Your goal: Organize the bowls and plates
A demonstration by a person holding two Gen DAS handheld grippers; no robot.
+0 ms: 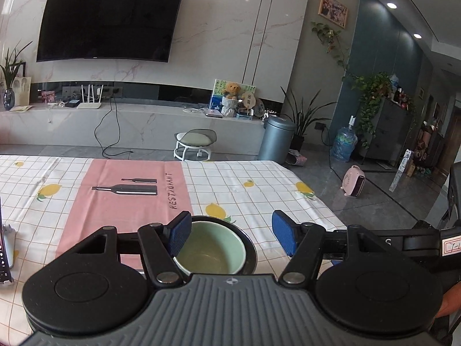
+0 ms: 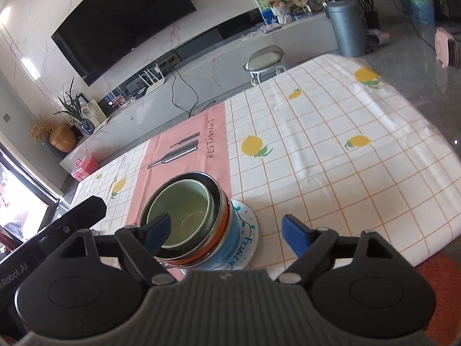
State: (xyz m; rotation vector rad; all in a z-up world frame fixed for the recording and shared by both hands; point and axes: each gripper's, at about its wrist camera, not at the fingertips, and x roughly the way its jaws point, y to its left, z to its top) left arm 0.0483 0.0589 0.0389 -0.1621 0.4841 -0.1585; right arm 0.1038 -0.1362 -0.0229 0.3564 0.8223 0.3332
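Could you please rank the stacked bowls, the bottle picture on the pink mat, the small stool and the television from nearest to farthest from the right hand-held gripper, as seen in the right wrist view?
From the right hand-held gripper:
1. Stacked bowls, just ahead by its left finger.
2. Bottle picture, on the pink mat farther up the table.
3. Small stool, on the floor past the table's far edge.
4. Television, on the far wall.

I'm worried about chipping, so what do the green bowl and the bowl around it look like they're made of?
Green bowl: likely glazed ceramic, with a smooth pale gloss and thick rim. Outer bowl: seemingly metal, its thin rim shining silver, with an orange band. Both sit stacked on a printed white plate, probably ceramic or melamine.
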